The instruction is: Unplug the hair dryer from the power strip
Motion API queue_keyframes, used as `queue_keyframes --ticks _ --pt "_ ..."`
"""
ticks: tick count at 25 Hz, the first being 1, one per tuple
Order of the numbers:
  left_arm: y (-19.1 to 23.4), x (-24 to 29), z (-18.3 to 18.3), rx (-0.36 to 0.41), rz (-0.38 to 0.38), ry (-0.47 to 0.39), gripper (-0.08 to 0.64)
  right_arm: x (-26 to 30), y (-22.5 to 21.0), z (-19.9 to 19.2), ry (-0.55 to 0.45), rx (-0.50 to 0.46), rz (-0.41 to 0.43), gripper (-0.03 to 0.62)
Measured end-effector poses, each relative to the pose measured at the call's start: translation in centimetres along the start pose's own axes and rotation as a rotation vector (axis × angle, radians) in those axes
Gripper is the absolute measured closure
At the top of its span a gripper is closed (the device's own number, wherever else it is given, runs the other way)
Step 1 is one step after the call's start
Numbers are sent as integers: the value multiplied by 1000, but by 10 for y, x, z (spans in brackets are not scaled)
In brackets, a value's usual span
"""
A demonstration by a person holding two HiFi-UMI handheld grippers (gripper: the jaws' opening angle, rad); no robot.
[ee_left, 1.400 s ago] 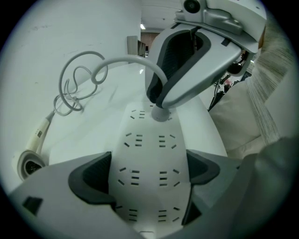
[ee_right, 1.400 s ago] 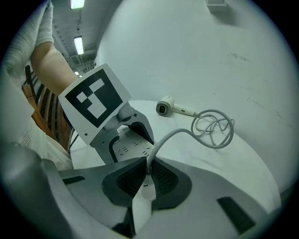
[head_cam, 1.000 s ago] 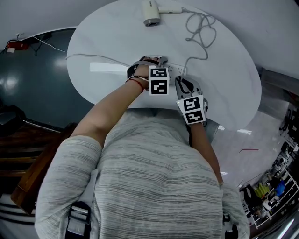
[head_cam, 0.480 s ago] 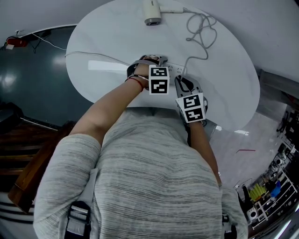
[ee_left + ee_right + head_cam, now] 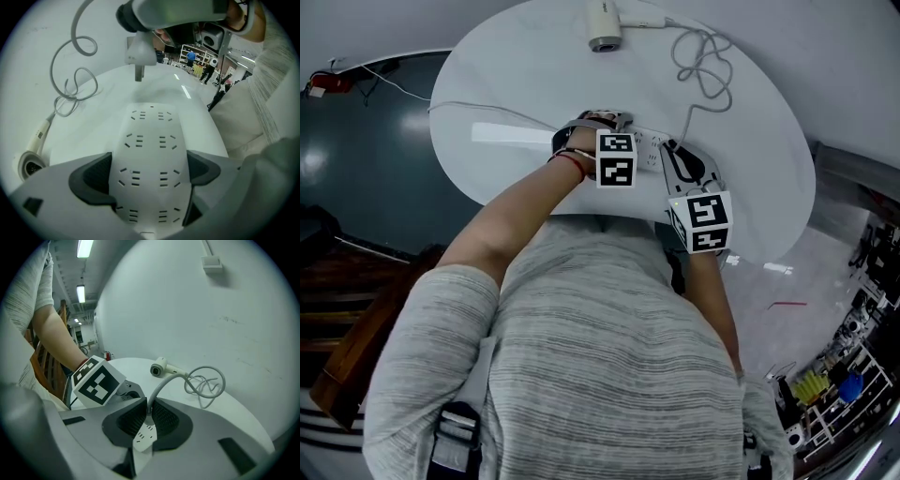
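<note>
The left hand-held gripper point(image 5: 149, 177) clamps the power strip point(image 5: 150, 136) while the right hand-held gripper point(image 5: 149, 414) pinches the plug point(image 5: 139, 50) clear of its sockets, so unplugging looks done and next comes laying the plug down.

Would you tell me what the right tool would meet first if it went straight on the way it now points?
The right tool would probably meet bare table, short of the hair dryer farther along; depth is unclear.
</note>
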State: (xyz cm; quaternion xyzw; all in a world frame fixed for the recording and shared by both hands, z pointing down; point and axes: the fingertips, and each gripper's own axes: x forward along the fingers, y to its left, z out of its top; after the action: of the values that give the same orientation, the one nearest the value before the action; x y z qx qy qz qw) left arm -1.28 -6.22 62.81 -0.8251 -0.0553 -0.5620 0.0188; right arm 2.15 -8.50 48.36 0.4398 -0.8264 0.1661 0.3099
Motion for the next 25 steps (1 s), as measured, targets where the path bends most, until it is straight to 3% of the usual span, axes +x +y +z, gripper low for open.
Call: queue_keyframes --ticks 13,25 --pt "1 1 0 -1 -3 -4 91 -16 -23 -12 8 31 -54 545" --pt "3 0 1 0 0 -3 91 -6 -37 -65 120 76 -64 544"
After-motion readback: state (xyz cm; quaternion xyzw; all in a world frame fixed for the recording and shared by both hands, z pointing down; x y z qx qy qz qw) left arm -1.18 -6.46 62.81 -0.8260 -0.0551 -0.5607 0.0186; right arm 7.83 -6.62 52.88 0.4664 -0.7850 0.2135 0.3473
